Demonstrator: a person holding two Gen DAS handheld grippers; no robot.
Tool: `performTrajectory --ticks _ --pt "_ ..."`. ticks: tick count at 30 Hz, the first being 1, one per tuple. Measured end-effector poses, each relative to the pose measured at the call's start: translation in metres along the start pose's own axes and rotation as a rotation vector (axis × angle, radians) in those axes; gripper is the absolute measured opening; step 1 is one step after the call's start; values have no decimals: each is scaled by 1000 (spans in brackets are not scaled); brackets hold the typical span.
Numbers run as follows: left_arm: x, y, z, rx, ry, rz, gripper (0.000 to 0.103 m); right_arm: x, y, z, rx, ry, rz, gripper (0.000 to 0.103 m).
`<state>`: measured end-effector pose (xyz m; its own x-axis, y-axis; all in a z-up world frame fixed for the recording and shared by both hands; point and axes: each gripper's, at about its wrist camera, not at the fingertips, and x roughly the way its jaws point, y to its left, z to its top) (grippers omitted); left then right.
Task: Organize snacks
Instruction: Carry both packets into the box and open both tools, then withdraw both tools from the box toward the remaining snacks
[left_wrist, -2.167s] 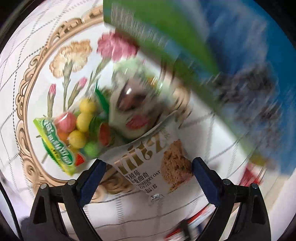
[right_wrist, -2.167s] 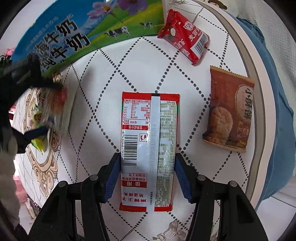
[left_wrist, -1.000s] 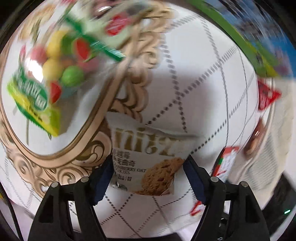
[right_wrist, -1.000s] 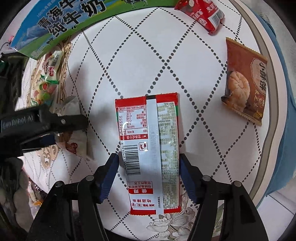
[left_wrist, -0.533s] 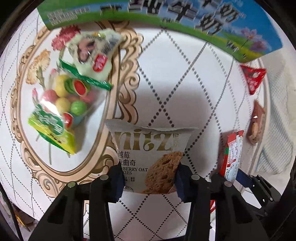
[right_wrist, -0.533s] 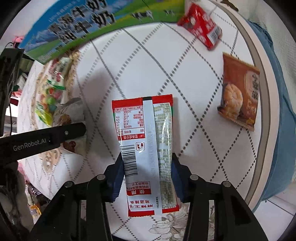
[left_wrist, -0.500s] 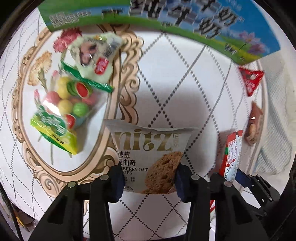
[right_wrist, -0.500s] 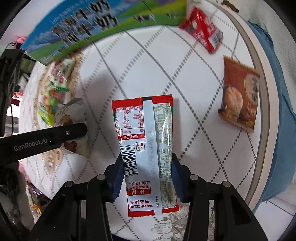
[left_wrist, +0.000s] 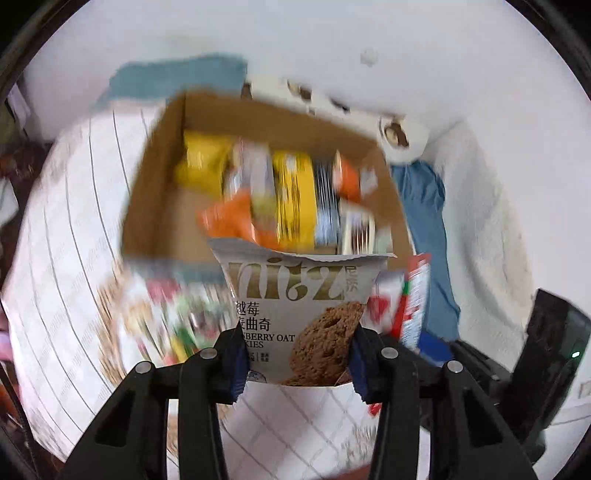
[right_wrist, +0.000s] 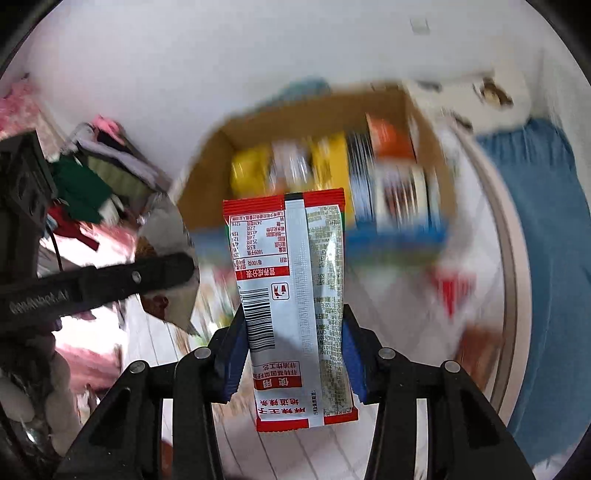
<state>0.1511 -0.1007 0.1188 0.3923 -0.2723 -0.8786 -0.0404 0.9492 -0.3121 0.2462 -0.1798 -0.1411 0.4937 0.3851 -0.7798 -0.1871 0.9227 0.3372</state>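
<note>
Both packets have been lifted off the surface. Cookie packet (left_wrist: 295, 317) is pinched in left gripper (left_wrist: 295, 360); red spicy-snack sachet (right_wrist: 291, 306) in right gripper (right_wrist: 293, 360). Cardboard box (left_wrist: 162, 177), partly filled, lies beyond; drop-in judged next.

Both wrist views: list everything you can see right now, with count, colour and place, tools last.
Cookie packet: one, white with gold lettering and a brown cookie picture, held in the left tool, in front of the box.
Red packet: one, red and silver, barcode side showing, held in the right tool.
Cardboard box: one, brown, open-topped, on the table beyond both packets.
Snacks in box: several, yellow, orange and white; too blurred to count.
Tablecloth: one, white with a lined pattern, under the box.
Blue fabric: one, at the table's right edge.
Loose snacks on table: blurred, count unclear.
Left tool: black with blue pads, shut on the cookie packet.
Right tool: black with blue pads, shut on the red packet.
</note>
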Motion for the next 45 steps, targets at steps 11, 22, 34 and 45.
performTrajectory --ticks 11,22,34,45 --pt "99 42 86 -52 89 226 41 92 -5 106 -4 -7 -117 48" --pt "153 71 84 -86 222 318 50 171 -39 91 81 208 -149 87" --pt "152 56 73 -79 211 308 94 173 -40 87 56 254 -221 99" --pt "116 37 47 -42 70 339 94 131 -37 81 -3 169 -281 99"
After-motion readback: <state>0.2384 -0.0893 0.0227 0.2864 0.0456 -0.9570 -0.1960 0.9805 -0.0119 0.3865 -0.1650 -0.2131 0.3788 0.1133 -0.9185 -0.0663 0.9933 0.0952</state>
